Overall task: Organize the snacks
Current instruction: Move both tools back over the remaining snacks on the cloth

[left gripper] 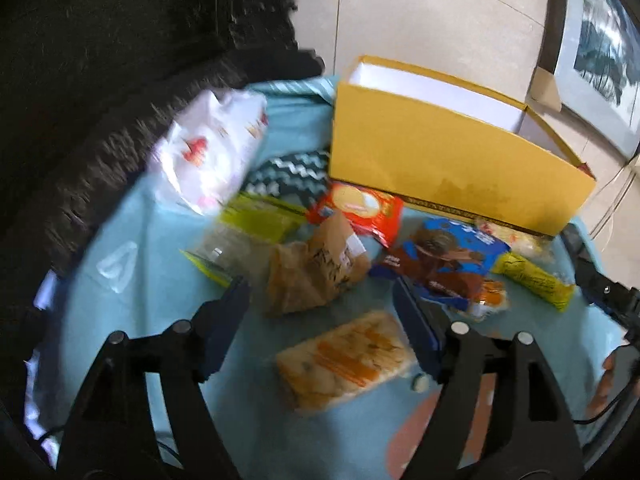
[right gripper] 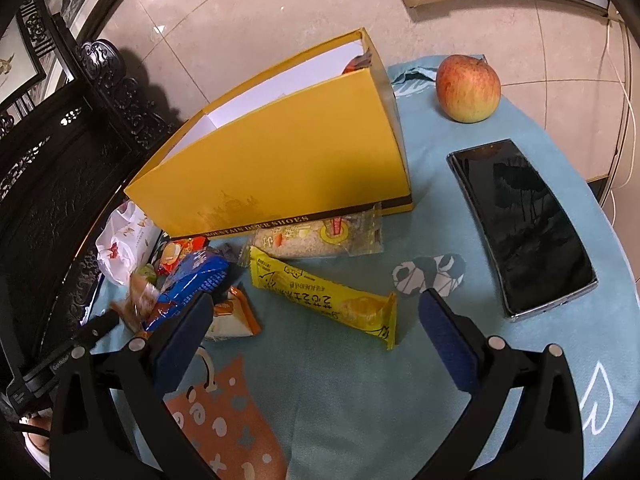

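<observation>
Left wrist shows your left gripper wide, empty, above a crinkly clear-wrapped cracker pack. Only the right wrist shows the round apple and glossy phone; right gripper is wide too.

Left wrist view is smearing a lot, so the print on the white bag and the brown packet isn't reading at all. The yellow box is hiding nearly everything inside it; only an orange-red scrap is peeking over its far corner. The blue packet is covering most of the small orange wrapper. The table's near edge is getting cut off by the frame.
</observation>
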